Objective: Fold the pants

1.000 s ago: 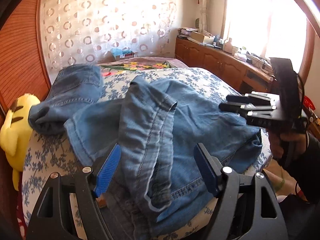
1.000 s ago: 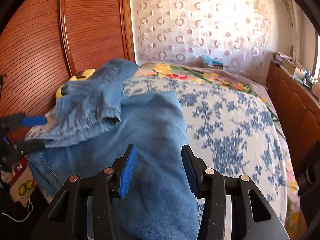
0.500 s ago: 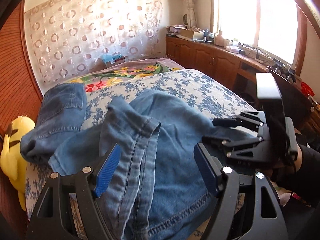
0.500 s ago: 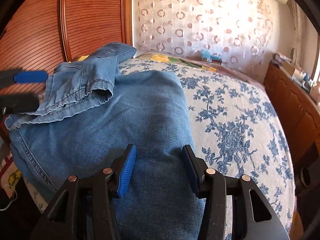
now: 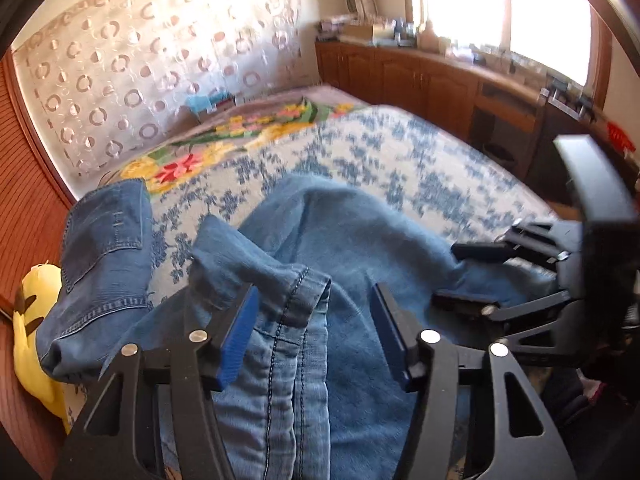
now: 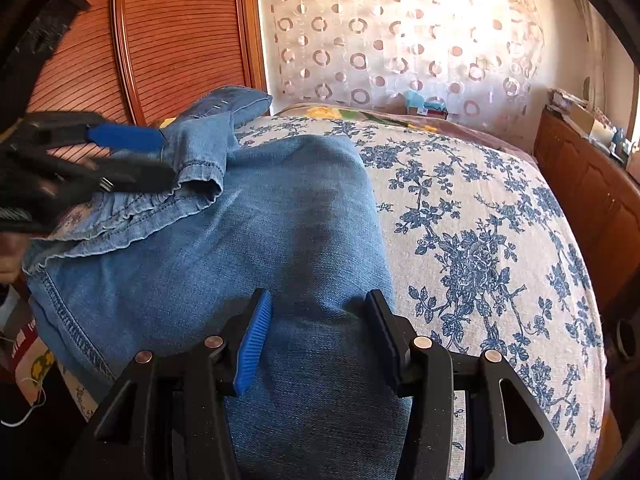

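The bed, covered in a blue floral sheet, carries the jeans across its near edge, with one leg lying flat and another bunched in a loose heap toward the wooden wall. A yellow plush toy sits wedged between bed and wall, just beside that heap.

The left gripper straddles a raised ridge of hem, and its jaws are closing with the denim between them; the pads do not yet press the cloth. The right gripper stands about half open over the flat leg, fabric under and between its fingers, though nothing looks pinched.

The largest risk is likely a partial grab: the ridge has several layers, so the closing left jaws could catch only the top one and the fold would drag unevenly. Next, pulling the heap across could shift the flat leg, since the right gripper appears only to rest over it. The heap could also slide off toward the toy if the pull goes sideways. Smallest, the two grippers are near each other and could knock together.
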Tool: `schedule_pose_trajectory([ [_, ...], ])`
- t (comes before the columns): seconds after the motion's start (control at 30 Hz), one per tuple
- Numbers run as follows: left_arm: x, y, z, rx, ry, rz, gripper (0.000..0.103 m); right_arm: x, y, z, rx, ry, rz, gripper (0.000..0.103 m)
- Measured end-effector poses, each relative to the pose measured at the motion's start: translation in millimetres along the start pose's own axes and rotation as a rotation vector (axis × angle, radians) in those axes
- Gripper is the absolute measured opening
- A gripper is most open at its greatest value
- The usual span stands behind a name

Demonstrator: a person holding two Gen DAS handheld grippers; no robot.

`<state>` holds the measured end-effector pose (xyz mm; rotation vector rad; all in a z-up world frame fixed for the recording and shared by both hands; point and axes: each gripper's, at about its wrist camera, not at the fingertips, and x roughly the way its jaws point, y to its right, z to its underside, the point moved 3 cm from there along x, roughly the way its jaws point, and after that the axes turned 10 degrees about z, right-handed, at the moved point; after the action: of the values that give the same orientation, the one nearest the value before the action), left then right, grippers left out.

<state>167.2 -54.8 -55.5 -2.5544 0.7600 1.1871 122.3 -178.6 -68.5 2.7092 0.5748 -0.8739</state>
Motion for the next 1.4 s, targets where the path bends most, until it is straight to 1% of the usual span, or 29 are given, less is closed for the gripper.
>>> schedule_pose_trajectory([
  [0.1,17,0,2,0.011,-0.046,-0.012,0.055,2,2,0,0.010,0.003,-0.005,0.051],
  [0.17,27,-4,4,0.016,-0.071,-0.038,0.049,2,2,0,0.011,0.005,-0.004,0.051],
  [0.23,32,-9,5,0.004,-0.078,-0.052,0.042,2,2,1,0.010,0.005,-0.005,0.051],
  [0.27,32,-12,6,-0.003,-0.074,-0.053,0.040,2,2,1,0.011,0.005,-0.005,0.051],
  [0.33,27,-14,5,-0.011,-0.050,-0.044,0.030,3,2,1,0.011,0.005,-0.005,0.051],
  [0.37,25,-15,5,-0.009,-0.040,-0.045,0.027,3,2,1,0.011,0.005,-0.005,0.051],
  [0.4,21,-15,6,-0.004,-0.027,-0.049,0.020,2,2,1,0.011,0.005,-0.005,0.051],
  [0.47,12,-14,6,0.013,0.003,-0.059,0.020,2,2,1,0.010,0.004,-0.006,0.051],
  [0.57,-4,-20,6,-0.001,0.044,-0.073,0.016,4,2,0,0.012,0.002,-0.008,0.051],
  [0.6,-11,-25,6,-0.013,0.061,-0.077,0.009,5,2,0,0.013,0.001,-0.008,0.051],
  [0.73,-36,-45,7,-0.063,0.122,-0.102,0.008,6,2,0,0.015,-0.003,-0.009,0.051],
  [0.83,-49,-61,10,-0.095,0.147,-0.121,0.006,6,2,0,0.015,-0.004,-0.010,0.051],
  [1.1,-64,-94,27,-0.160,0.171,-0.172,0.006,8,3,0,0.016,-0.006,-0.010,0.051],
  [1.23,-63,-112,37,-0.196,0.155,-0.226,0.006,8,2,1,0.017,-0.009,-0.011,0.051],
  [1.4,-66,-128,45,-0.235,0.157,-0.251,0.006,10,2,1,0.017,-0.014,-0.012,0.051],
])
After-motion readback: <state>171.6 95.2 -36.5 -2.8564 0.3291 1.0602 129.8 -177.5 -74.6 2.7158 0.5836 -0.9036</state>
